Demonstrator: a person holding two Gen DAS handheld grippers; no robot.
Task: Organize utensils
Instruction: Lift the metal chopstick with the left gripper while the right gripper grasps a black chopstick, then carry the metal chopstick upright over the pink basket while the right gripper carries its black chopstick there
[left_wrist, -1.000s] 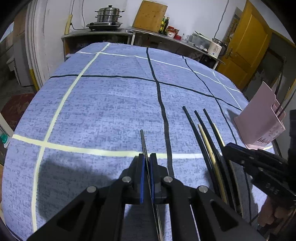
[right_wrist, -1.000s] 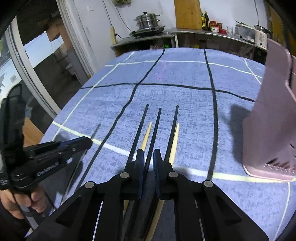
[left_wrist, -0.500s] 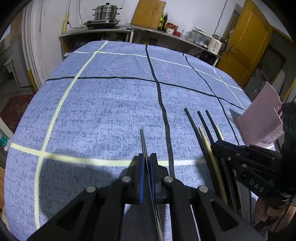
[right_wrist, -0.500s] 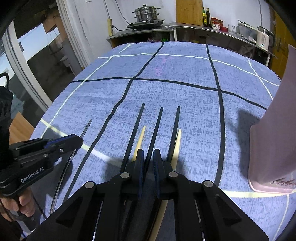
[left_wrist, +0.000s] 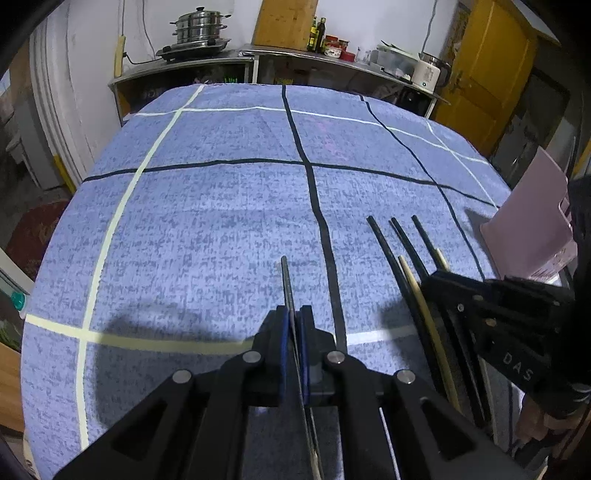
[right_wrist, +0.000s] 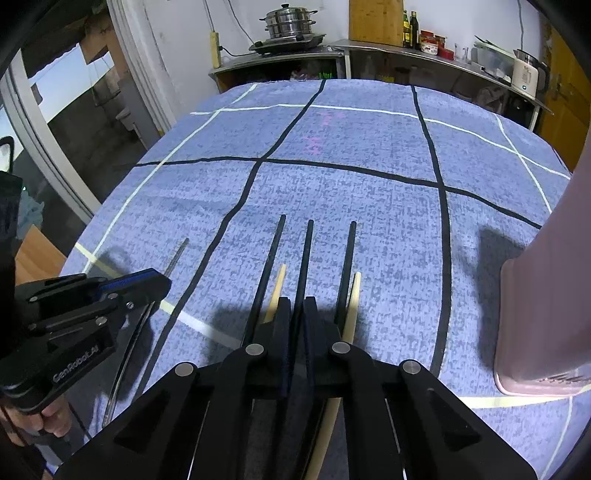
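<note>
You are at the pick-up step; your left gripper (left_wrist: 294, 325) is clamped on the thin grey metal chopstick (left_wrist: 286, 280), left of the pink plastic utensil holder (right_wrist: 546, 295); your right gripper (right_wrist: 297, 317) is clamped on the middle black chopstick (right_wrist: 307, 254) of 3, nearer it; next, lift both clear of the blue checked tablecloth (left_wrist: 207, 229) and carry them into the holder.

Blue tablecloth (left_wrist: 221, 221) lies open ahead (pink holder (right_wrist: 546, 295) blocks the right).

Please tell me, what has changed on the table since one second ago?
The right gripper closed on the middle black chopstick. The left gripper stays shut on the thin metal chopstick. The other chopsticks and the pink holder did not move.
</note>
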